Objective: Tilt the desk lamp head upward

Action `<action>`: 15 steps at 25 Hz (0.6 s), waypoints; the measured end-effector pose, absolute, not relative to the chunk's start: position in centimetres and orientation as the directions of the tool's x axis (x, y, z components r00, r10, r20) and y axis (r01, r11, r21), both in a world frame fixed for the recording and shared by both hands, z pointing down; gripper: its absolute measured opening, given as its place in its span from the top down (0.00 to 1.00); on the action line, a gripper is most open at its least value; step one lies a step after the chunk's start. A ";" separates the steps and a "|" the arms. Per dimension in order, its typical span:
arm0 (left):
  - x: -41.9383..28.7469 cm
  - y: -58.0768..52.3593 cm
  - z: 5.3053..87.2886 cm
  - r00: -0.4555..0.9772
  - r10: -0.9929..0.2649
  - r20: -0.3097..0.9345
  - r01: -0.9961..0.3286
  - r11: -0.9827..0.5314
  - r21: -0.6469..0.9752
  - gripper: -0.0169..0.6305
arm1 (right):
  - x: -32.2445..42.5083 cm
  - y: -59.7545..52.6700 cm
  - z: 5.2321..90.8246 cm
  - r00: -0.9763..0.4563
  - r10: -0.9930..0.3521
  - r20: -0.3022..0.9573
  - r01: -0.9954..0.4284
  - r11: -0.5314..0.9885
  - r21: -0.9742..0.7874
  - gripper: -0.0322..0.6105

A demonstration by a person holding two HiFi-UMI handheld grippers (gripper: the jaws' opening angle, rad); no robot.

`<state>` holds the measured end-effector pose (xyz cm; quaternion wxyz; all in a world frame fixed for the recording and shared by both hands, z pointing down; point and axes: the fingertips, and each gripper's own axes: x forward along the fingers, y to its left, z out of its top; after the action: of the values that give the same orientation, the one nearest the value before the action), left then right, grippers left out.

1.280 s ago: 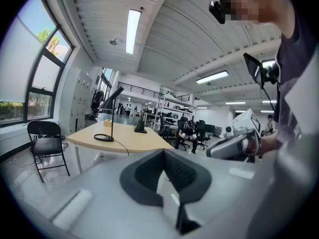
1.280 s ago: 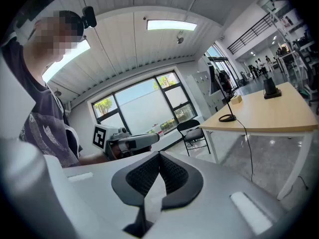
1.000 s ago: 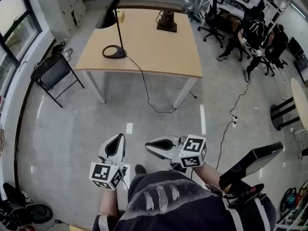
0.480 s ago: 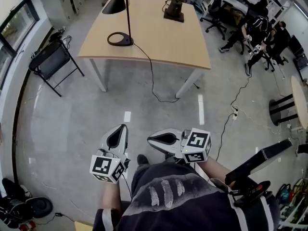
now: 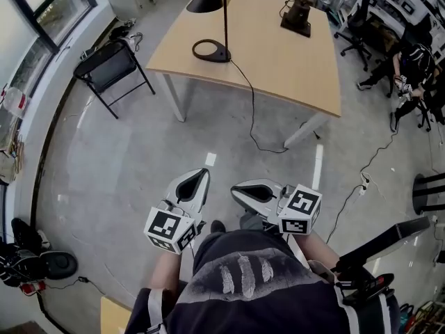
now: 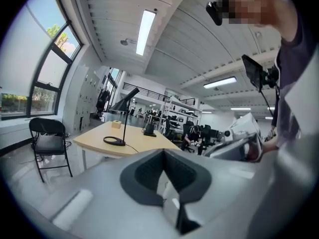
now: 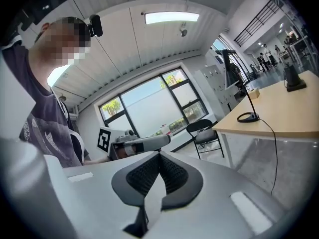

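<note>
The head camera looks steeply down from above the person, well back from the wooden desk (image 5: 278,54), which lies at its top edge. The left gripper (image 6: 167,158) carries a low camera facing almost level towards that desk from well away. The right gripper (image 7: 158,156) camera faces the windows (image 7: 154,108) beyond the desk's chair side, with the desk at its right edge. All three take in the desk, its desk lamp (image 5: 207,3) and the folding chair (image 5: 108,65) beside it.

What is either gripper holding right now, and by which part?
Nothing. Left gripper and right gripper are shut and empty, well short of the desk lamp.
</note>
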<state>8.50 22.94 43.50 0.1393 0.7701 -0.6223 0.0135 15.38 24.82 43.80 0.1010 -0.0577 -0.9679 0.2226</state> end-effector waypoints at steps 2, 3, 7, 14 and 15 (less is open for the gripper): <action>7.4 21.7 43.1 0.209 -0.957 0.202 -0.968 -0.174 0.179 0.97 | 14.1 23.3 43.8 -0.974 0.167 0.154 0.085 0.894 -0.439 0.95; 7.0 21.0 42.9 0.199 -0.958 0.207 -0.972 -0.165 0.169 0.97 | 13.7 22.5 43.7 -0.974 0.175 0.143 0.096 0.893 -0.439 0.95; 7.8 17.4 42.1 0.165 -0.960 0.225 -0.981 -0.137 0.135 0.97 | 14.6 18.5 43.4 -0.976 0.199 0.093 0.136 0.880 -0.456 0.95; 10.0 10.5 41.8 0.133 -0.955 0.264 -0.988 -0.106 0.112 0.97 | 17.7 10.9 44.1 -0.976 0.208 0.070 0.146 0.856 -0.497 0.95; 10.3 9.6 41.8 0.125 -0.956 0.266 -0.989 -0.099 0.109 0.97 | 18.1 9.9 44.3 -0.975 0.210 0.071 0.147 0.852 -0.503 0.95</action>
<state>10.26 9.64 41.80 0.1306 0.7385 -0.6584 0.0638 18.15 9.88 44.34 0.0617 -0.0930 -0.9603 0.2558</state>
